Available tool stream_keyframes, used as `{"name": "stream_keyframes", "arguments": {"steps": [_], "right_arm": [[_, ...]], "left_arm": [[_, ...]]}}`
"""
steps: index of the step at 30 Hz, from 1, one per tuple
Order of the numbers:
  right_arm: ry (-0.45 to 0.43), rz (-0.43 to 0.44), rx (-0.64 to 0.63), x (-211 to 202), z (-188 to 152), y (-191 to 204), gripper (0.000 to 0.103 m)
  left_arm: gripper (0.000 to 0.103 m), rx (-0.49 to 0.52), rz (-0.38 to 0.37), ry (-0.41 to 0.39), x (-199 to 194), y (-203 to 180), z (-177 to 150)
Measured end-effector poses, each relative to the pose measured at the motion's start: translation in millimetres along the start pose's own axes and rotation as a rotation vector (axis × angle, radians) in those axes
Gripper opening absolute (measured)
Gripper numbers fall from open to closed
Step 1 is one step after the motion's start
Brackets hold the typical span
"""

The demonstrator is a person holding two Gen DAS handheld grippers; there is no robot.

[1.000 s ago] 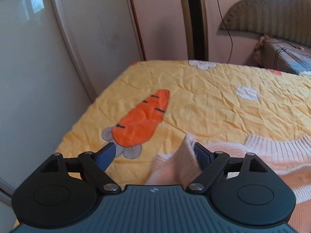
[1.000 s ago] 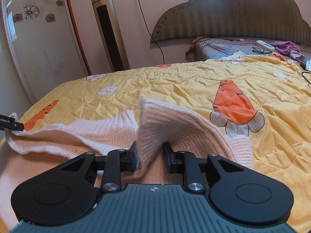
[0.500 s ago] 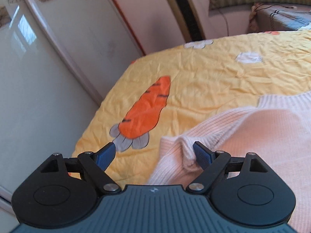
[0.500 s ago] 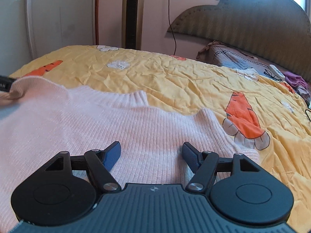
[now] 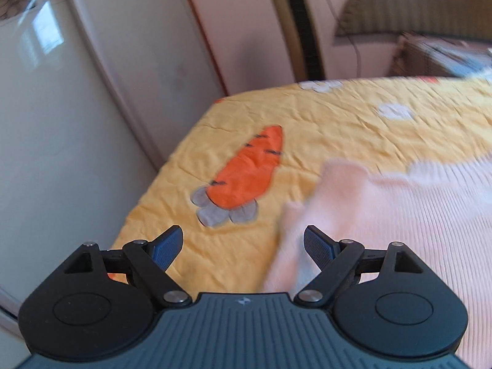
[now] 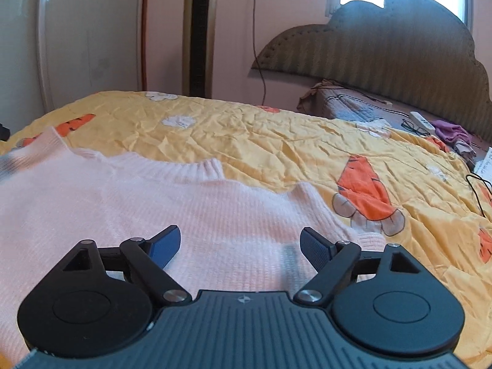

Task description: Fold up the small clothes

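While the pink sweater (image 6: 160, 203) is lying spread flat on the yellow quilt (image 6: 276, 141), both tongs are hanging spread wide with nothing between their pads: the right gripper (image 6: 240, 243) is hovering over the sweater's middle, and the left gripper (image 5: 243, 243) is hovering at its left edge, beside an orange carrot print (image 5: 249, 172)
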State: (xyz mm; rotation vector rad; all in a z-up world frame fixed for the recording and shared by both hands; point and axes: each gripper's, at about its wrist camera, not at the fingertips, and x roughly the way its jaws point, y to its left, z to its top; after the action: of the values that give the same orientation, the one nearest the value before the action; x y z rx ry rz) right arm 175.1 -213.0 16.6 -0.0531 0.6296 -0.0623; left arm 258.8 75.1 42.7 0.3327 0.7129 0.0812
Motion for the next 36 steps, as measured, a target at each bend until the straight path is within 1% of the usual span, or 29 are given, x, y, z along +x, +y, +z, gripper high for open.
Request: {"name": "stream_keyframes", "arguments": {"steps": [2,3,4,5,6,8,10,12,13,14,16,18,19,21,23,24,25,26,27,28,29,30,31,32,33,34,35,36], "right_arm": [[0.031,0.004,-0.041,3.4,-4.4,7.6,0.089],[0.055,-0.008,-0.060,8.0,-7.5,9.4,0.093],[0.056,-0.015,-0.049,9.7,-10.0,7.5,0.095],[0.059,-0.020,-0.017,8.6,-10.1,2.9,0.095],[0.063,-0.030,0.011,5.4,-8.9,-0.5,0.093],[0.029,-0.055,0.028,-8.1,-9.1,-2.2,0.093],[0.007,-0.030,0.012,-17.3,-11.8,-0.6,0.095],[0.046,-0.018,-0.010,-15.3,-16.8,1.6,0.095],[0.073,-0.032,-0.015,-11.6,-19.9,1.7,0.094],[0.069,-0.048,0.004,-12.9,-22.6,0.0,0.093],[0.024,-0.055,0.055,-27.3,-23.5,-4.7,0.093],[-0.032,-0.072,0.091,-44.3,-26.8,-12.0,0.096],[-0.047,-0.090,0.111,-51.5,-29.8,-18.6,0.097],[-0.037,-0.110,0.148,-61.4,-38.0,-35.8,0.101],[0.015,-0.091,0.214,-66.5,-49.8,-62.2,0.101],[0.045,-0.067,0.262,-68.4,-56.4,-76.6,0.101],[0.075,-0.026,0.327,-69.3,-64.6,-93.6,0.101],[0.100,0.023,0.397,-69.7,-72.5,-108.6,0.099],[0.127,0.086,0.472,-68.8,-80.6,-123.5,0.098],[0.152,0.163,0.546,-66.0,-89.4,-135.1,0.098],[0.145,0.217,0.583,-65.5,-94.2,-143.2,0.098],[0.134,0.269,0.601,-65.1,-97.0,-147.9,0.095],[0.140,0.321,0.616,-61.4,-97.6,-150.9,0.095],[0.154,0.392,0.625,-55.1,-95.8,-151.0,0.093],[0.166,0.460,0.631,-48.0,-93.4,-149.1,0.089],[0.181,0.535,0.634,-39.0,-90.8,-144.8,0.089],[0.186,0.567,0.623,-29.0,-86.6,-137.9,0.089],[0.169,0.565,0.605,-22.4,-81.8,-131.8,0.089]], "left_arm": [[0.087,0.019,0.021,0.024,7.0,-2.9,-16.2],[0.087,0.007,0.026,0.052,12.7,0.2,-22.5],[0.087,-0.021,0.014,0.080,18.2,6.8,-26.9],[0.087,-0.060,-0.013,0.088,18.5,14.5,-30.0],[0.087,-0.093,-0.035,0.089,16.0,21.6,-31.6],[0.087,-0.119,-0.054,0.090,9.1,29.0,-33.9],[0.087,-0.117,-0.067,0.096,3.6,30.5,-37.3],[0.087,-0.113,-0.084,0.100,-1.7,31.5,-41.6],[0.087,-0.114,-0.093,0.098,-4.9,32.9,-43.8],[0.087,-0.118,-0.110,0.093,-8.7,35.3,-46.4],[0.086,-0.127,-0.179,0.091,-12.9,42.9,-51.7],[0.086,-0.149,-0.276,0.104,-13.6,53.0,-58.6],[0.086,-0.171,-0.343,0.116,-11.6,59.6,-63.5],[0.087,-0.224,-0.469,0.138,-5.7,72.6,-74.5],[0.087,-0.278,-0.576,0.164,2.2,83.7,-84.5],[0.087,-0.304,-0.631,0.178,6.7,88.1,-88.6],[0.087,-0.328,-0.692,0.192,12.1,91.4,-93.0],[0.088,-0.342,-0.738,0.196,15.7,93.6,-95.1],[0.091,-0.345,-0.765,0.187,16.4,94.5,-96.4],[0.091,-0.343,-0.793,0.186,18.1,93.4,-96.3],[0.091,-0.340,-0.825,0.187,19.9,91.5,-95.6],[0.091,-0.338,-0.858,0.189,22.2,88.9,-94.2],[0.091,-0.336,-0.888,0.192,23.5,85.4,-92.6],[0.092,-0.335,-0.913,0.196,24.9,80.9,-90.4],[0.094,-0.337,-0.922,0.201,25.7,76.0,-87.6],[0.095,-0.339,-0.910,0.195,25.3,71.2,-85.1],[0.095,-0.337,-0.888,0.186,24.7,66.6,-82.8],[0.093,-0.327,-0.861,0.178,24.2,61.4,-80.8]]}}
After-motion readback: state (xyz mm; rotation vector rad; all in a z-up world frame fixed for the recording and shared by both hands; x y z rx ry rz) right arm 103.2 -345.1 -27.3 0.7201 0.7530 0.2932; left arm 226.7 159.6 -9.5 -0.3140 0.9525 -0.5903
